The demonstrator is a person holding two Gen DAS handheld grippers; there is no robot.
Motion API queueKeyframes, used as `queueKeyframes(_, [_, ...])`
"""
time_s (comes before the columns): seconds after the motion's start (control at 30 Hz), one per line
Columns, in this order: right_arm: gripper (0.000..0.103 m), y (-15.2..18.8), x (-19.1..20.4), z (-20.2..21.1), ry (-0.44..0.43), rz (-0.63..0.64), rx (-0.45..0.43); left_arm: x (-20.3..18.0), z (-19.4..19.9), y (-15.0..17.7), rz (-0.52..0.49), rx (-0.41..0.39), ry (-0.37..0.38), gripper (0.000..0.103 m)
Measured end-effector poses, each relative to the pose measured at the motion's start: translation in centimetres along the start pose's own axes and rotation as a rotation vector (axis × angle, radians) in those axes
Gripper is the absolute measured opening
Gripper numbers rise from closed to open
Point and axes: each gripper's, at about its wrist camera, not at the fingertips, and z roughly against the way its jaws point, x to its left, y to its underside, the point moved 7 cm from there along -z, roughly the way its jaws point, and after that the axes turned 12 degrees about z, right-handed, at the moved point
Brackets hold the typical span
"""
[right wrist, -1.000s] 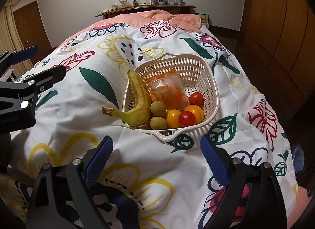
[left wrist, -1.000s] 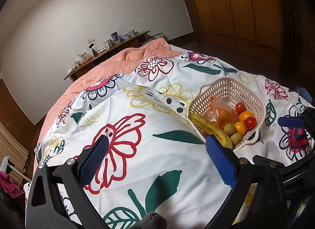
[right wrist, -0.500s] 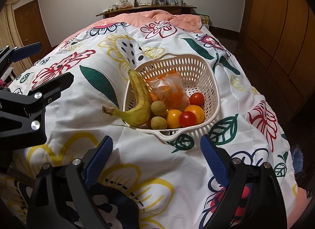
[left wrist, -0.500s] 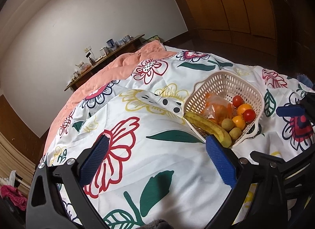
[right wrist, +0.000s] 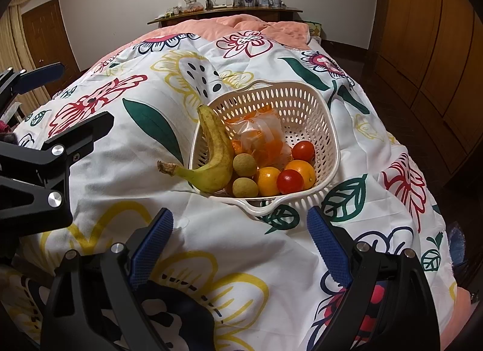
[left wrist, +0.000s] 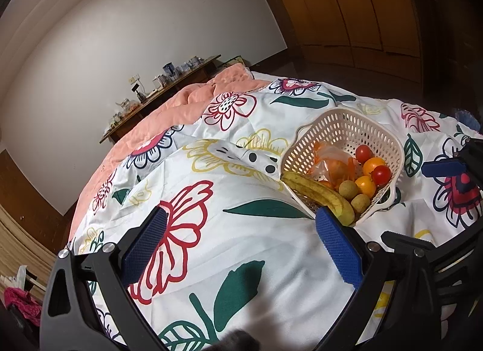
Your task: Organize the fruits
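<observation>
A cream plastic basket [right wrist: 327,127] [left wrist: 389,136] sits on a flowered bedspread. In it lie a banana [right wrist: 214,154] [left wrist: 320,194] with its stem over the rim, two tomatoes [right wrist: 289,181], two oranges [right wrist: 267,181], two small green-brown fruits [right wrist: 244,164] and a bag of orange pieces [right wrist: 262,136]. My right gripper [right wrist: 240,239] is open and empty, just in front of the basket. My left gripper [left wrist: 241,240] is open and empty, left of the basket, and also shows in the right wrist view [right wrist: 54,103].
The bedspread [right wrist: 169,85] covers a bed with a pink blanket [right wrist: 241,23] at the far end. A wooden shelf with cups and jars [right wrist: 229,8] stands behind it. Wooden wardrobes [right wrist: 428,34] line the right side.
The left gripper has pulled back and up a little, so the basket looks smaller and lower in its view. The right gripper has barely moved. Both stay open.
</observation>
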Motion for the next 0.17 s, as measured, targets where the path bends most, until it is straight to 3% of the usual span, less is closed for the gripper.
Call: queueKeyframes(0.17, [0.090,0.0,0.2,0.0,-0.002,-0.003,-0.006,1.2,-0.2,0.1,0.048,0.023,0.002,0.100])
